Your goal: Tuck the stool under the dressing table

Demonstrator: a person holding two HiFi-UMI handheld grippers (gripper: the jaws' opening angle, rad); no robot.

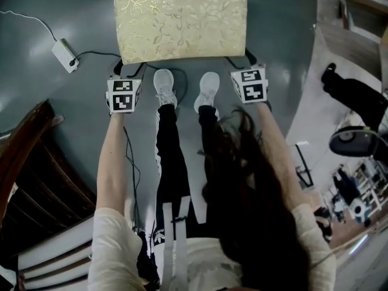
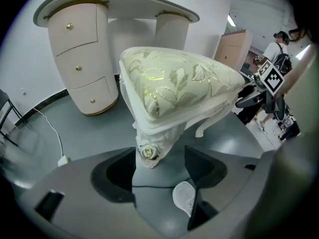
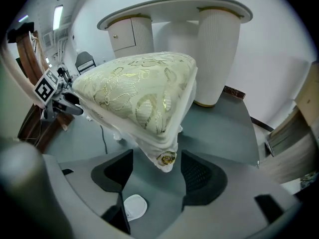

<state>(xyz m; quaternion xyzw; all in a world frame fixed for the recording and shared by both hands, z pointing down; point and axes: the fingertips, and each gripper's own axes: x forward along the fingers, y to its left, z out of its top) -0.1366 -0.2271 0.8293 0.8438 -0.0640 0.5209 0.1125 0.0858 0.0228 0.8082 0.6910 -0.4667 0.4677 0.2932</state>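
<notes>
— Standing on the grey floor (image 1: 291, 47), the cream-and-gold stool (image 1: 180, 17); who holds it?
— Nobody; left claw (image 2: 160, 169) and right claw (image 3: 157, 176) gape wide, each with a carved corner between its jaws, gripping nothing; the dressing table (image 3: 219, 49) stands beyond, apart.

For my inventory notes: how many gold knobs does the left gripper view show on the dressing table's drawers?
3, stacked down one pedestal: top knob, middle knob, bottom knob. Others may be hidden.
</notes>
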